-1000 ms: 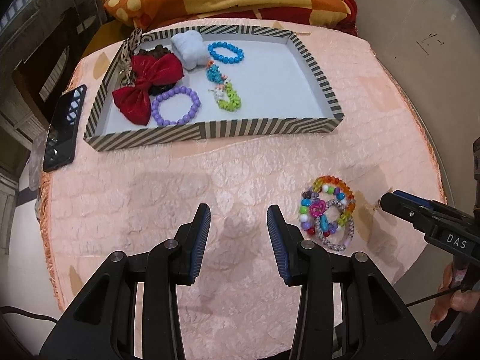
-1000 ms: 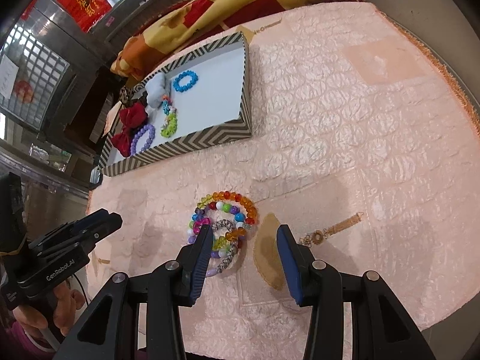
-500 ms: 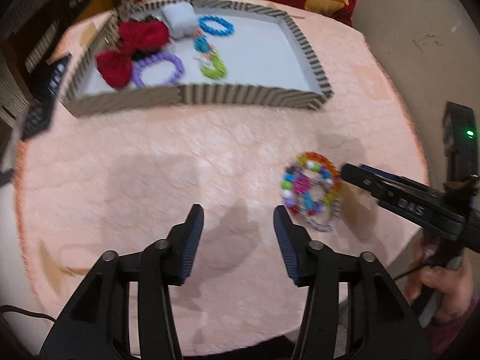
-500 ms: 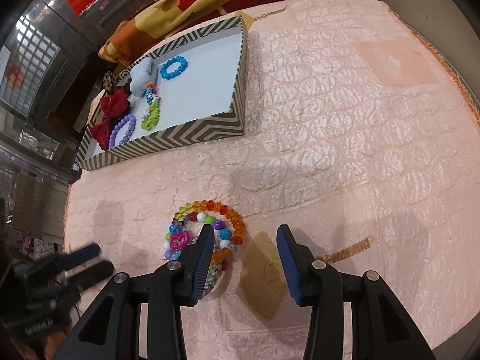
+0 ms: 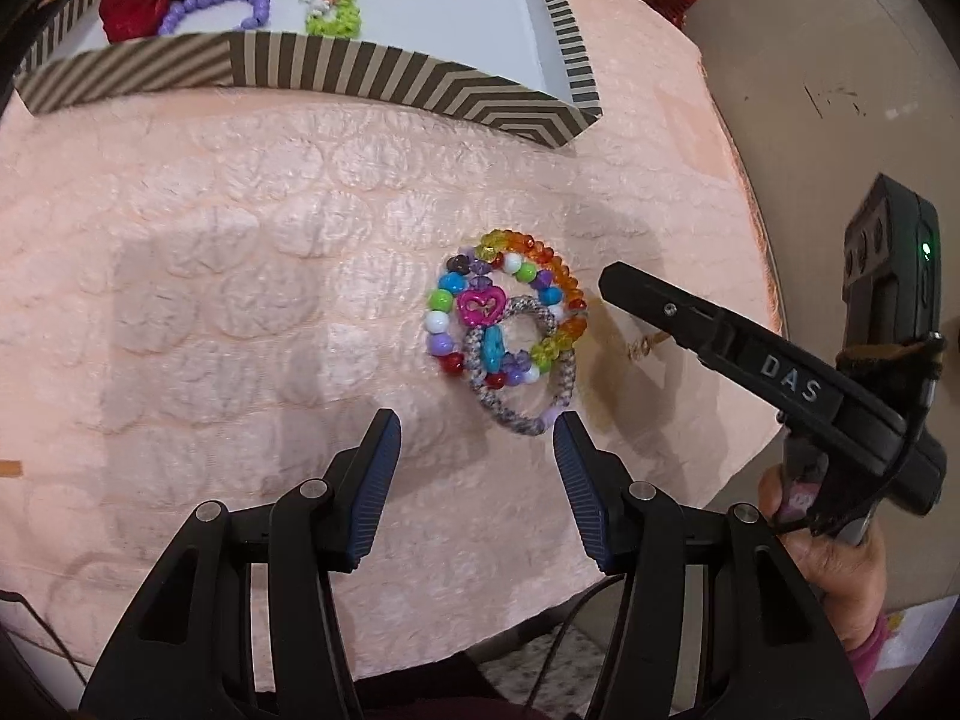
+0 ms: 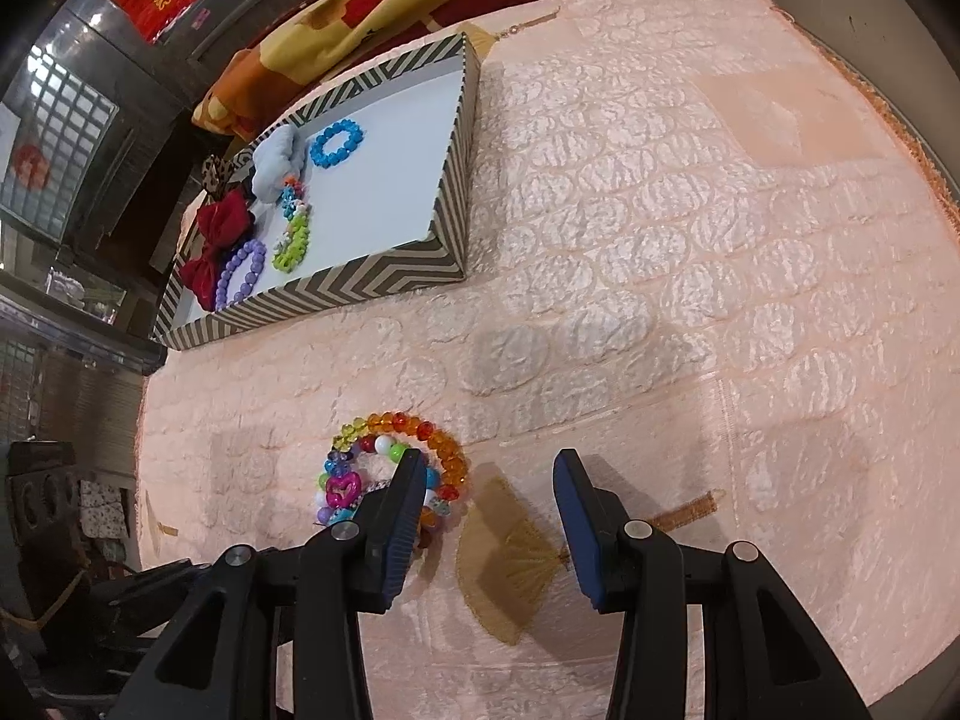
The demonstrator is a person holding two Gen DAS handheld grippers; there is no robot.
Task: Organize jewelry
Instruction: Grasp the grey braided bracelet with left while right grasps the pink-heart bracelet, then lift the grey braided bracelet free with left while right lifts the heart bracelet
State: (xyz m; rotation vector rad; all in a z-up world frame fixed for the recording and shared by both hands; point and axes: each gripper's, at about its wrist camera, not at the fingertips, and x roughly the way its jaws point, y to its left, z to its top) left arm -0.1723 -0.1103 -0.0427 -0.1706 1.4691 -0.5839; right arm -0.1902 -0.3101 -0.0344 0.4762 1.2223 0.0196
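A pile of bracelets lies on the pink quilted cloth: a rainbow bead ring, a mixed bead ring with a pink heart, and a grey woven band. My left gripper hovers just short of the pile. Its jaws are opening and nothing is between them; the right fingertip is beside the woven band. My right gripper stands open over a gold fan charm, its left finger covering part of the pile. One of its fingers shows right of the pile. The striped tray holds several pieces.
In the tray lie a red bow, a purple bead bracelet, a green piece, a blue bracelet and a white scrunchie. A patterned cushion lies behind it. The table's edge runs close on the right.
My left gripper has dropped and moved right toward the bracelet pile, tilting down, and its jaws have widened. The right gripper has drifted slightly over the pile's right side, jaws unchanged.
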